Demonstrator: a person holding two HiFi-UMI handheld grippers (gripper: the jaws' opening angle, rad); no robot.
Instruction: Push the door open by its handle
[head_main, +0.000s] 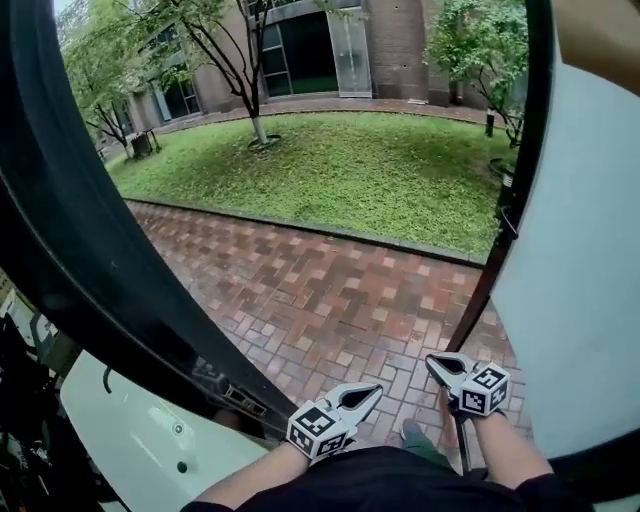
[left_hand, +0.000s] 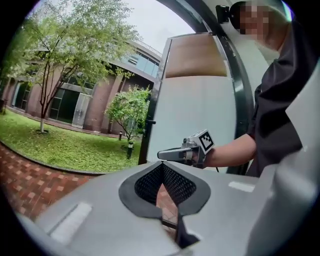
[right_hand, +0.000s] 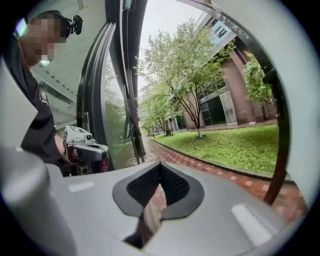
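The door (head_main: 90, 270), a glass leaf in a dark frame, stands swung wide on the left of the head view, and the opening gives straight onto a brick path (head_main: 330, 290) with a lawn (head_main: 350, 170) beyond. A white panel (head_main: 580, 280) edges the opening on the right. A dark fitting (head_main: 240, 398) low on the door's frame may be the handle; it is too small to be sure.

The 2 grippers sit low in the opening, pointing outward. The left gripper (head_main: 368, 394) has its jaws pressed together with nothing between them, and so does the right gripper (head_main: 440, 364). Neither touches the door; the left one is just beside the frame's lower edge, the right one well apart from it.

The push looks done or nearly done. If the door needs to go wider, the next move calls for the closed left jaws to go back against that fitting and press outward along the leaf's swing.
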